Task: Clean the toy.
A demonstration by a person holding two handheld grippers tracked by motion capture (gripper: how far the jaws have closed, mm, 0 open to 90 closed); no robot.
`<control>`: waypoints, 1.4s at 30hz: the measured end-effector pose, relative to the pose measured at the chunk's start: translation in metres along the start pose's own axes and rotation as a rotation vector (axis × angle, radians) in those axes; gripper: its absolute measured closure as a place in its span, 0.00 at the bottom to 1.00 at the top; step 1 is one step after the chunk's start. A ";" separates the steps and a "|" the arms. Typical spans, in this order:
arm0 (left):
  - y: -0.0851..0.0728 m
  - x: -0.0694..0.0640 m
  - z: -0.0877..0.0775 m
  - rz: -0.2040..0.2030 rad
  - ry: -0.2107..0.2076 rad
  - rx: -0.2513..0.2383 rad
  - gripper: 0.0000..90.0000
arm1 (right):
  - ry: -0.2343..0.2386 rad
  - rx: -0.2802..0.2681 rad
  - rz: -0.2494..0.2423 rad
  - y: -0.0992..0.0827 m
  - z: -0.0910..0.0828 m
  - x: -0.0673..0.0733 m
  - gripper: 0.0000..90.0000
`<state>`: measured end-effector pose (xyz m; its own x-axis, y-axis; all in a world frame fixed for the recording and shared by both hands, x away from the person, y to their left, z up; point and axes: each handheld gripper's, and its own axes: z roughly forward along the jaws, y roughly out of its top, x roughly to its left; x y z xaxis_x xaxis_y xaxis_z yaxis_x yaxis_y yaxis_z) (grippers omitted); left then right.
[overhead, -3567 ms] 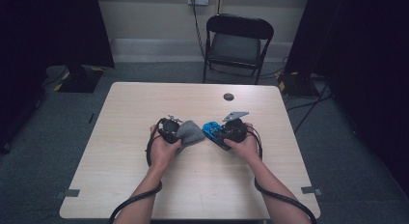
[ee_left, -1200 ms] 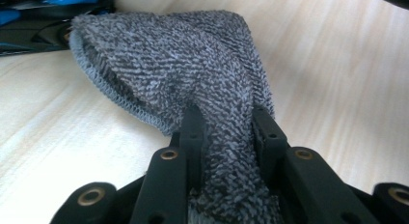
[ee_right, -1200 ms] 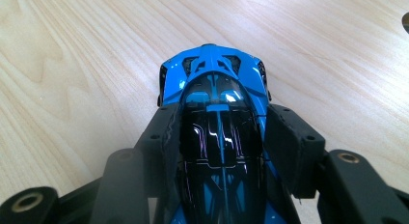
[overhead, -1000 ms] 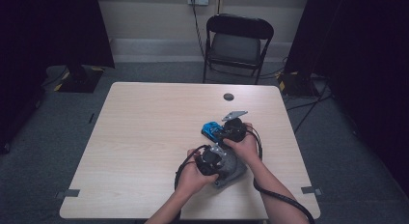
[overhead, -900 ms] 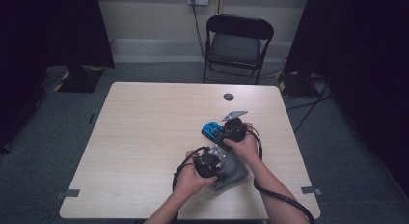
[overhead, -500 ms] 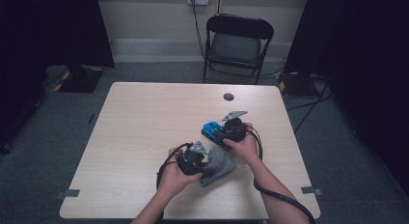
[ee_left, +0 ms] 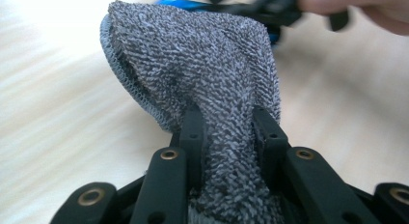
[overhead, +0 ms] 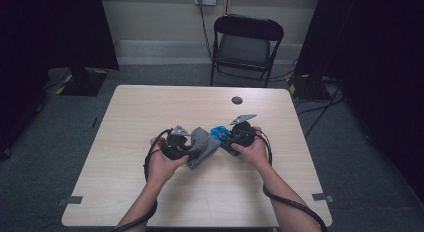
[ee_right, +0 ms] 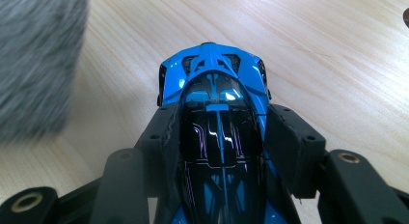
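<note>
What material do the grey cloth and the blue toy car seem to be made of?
The grey cloth looks like soft terry fabric: looped pile, matte, with a stitched hem. The blue toy car looks like hard glossy plastic, perhaps painted metal: sharp bright reflections show on its smooth shell and dark canopy.

Rough grey terry cloth (ee_left: 202, 84), glossy blue plastic toy car (ee_right: 217, 108) (black glazing), matt pale wood-grain table (overhead: 150, 112)

Between the cloth (overhead: 201, 146) and toy car (overhead: 220, 135) the gap is narrow — a small dark disc (overhead: 237, 100) sits well apart on the worktop (overhead: 130, 112), bare wood elsewhere
</note>
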<state>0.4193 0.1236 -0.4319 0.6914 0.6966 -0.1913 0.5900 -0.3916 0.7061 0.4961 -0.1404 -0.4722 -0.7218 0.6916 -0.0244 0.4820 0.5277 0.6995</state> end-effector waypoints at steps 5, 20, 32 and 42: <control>0.001 0.024 0.009 -0.068 0.075 0.000 0.79 | 0.001 -0.008 0.004 -0.001 0.000 0.000 0.53; 0.009 0.034 0.060 -0.134 0.203 0.084 0.79 | -0.003 -0.015 0.006 -0.002 0.000 0.000 0.53; 0.009 0.014 0.063 -0.101 0.166 0.132 0.79 | -0.014 -0.015 0.008 -0.003 -0.001 0.002 0.53; 0.002 -0.004 0.062 -0.106 0.115 0.121 0.79 | -0.017 -0.010 0.010 -0.002 -0.001 0.003 0.53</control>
<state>0.4437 0.0830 -0.4722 0.5745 0.7993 -0.1759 0.7077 -0.3772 0.5974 0.4929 -0.1401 -0.4731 -0.7084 0.7052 -0.0299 0.4839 0.5159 0.7069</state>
